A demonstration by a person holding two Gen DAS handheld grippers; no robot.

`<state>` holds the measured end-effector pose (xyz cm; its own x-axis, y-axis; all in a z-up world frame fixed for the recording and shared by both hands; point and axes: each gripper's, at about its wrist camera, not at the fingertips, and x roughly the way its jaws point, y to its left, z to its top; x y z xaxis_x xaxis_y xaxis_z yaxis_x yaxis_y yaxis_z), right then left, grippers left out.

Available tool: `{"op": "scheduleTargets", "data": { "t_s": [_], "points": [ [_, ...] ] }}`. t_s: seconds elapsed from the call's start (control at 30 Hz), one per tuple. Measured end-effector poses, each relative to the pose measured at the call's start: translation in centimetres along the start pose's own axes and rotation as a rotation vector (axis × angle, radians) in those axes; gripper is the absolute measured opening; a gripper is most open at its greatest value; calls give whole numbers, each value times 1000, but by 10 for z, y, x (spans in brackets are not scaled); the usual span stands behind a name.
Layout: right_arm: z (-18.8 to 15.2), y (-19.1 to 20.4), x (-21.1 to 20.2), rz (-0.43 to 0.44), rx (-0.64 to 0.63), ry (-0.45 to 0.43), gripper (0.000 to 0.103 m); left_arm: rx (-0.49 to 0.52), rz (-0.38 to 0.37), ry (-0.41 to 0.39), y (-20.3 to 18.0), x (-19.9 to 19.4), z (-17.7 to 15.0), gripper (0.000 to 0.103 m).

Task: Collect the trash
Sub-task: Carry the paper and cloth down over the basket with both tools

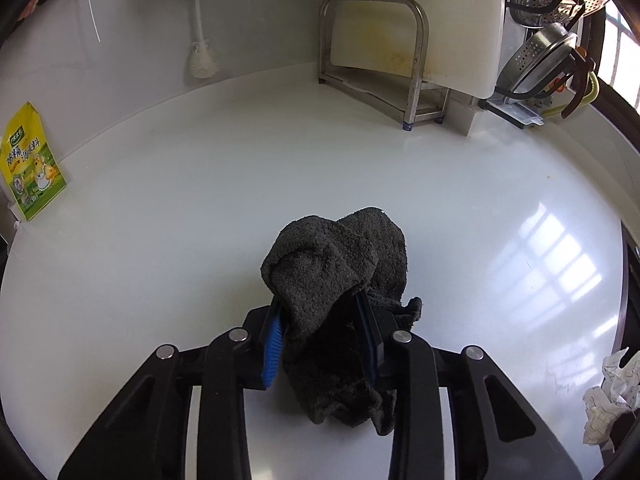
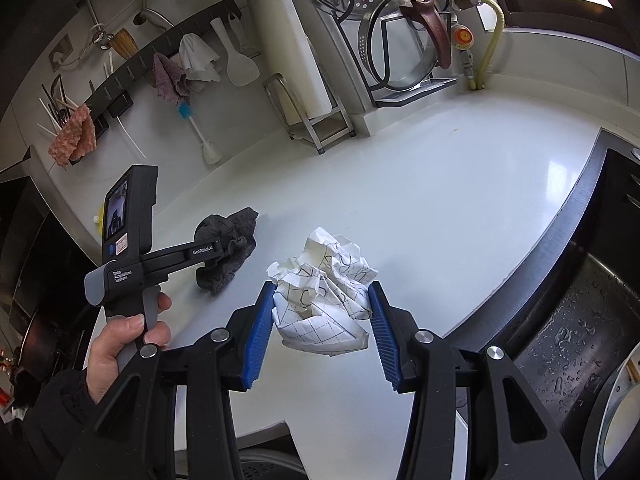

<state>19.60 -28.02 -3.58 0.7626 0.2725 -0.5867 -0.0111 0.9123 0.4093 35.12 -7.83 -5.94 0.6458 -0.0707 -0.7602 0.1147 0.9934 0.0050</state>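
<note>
My left gripper point(image 1: 320, 316) is shut on a dark grey cloth point(image 1: 340, 276) that rests bunched on the white counter point(image 1: 280, 168). The same cloth point(image 2: 232, 240) and the left gripper point(image 2: 216, 250) show in the right wrist view, left of centre. My right gripper point(image 2: 322, 300) is shut on a crumpled ball of white grid-lined paper point(image 2: 328, 280), its blue pads point(image 2: 262, 332) pressing both sides, just above the counter point(image 2: 420, 200). The paper ball also shows at the right edge of the left wrist view point(image 1: 608, 396).
A yellow seasoning packet point(image 1: 30, 160) leans at the far left wall. A steel rack point(image 1: 376, 60) with a cutting board stands at the back, beside hanging steamer trays point(image 2: 380, 4). A bottle brush point(image 2: 200, 132) hangs on the wall. A wet sink point(image 2: 580, 340) lies right.
</note>
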Motion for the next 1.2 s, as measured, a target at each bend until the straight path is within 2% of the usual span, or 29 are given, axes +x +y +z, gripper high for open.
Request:
{"op": "scheduleTargets", "data": {
  "t_s": [0.17,0.33,0.5,0.63,0.83,1.03,1.2],
  "points": [
    [-9,3,-5,-10,1,20,45,34,-21,-25,4,-35,-21,28],
    [-28,14,-24,-19,-3,34,45,54,-54,-55,11,-82,-57,28],
    [-54,33,-56,-21,-4,33,45,52,-69,-81,21,-126,-91,28],
    [-80,48,-87,-17,-2,10,45,92,-27,-162,22,-169,-124,28],
    [-124,59,-123,-34,3,6,45,133,-50,-200,20,-218,-176,28],
    [-162,65,-145,-59,-6,30,45,146,-99,-189,13,-242,-224,28],
    [-187,62,-159,-90,-5,51,45,130,-131,-143,6,-244,-249,28]
  ]
}}
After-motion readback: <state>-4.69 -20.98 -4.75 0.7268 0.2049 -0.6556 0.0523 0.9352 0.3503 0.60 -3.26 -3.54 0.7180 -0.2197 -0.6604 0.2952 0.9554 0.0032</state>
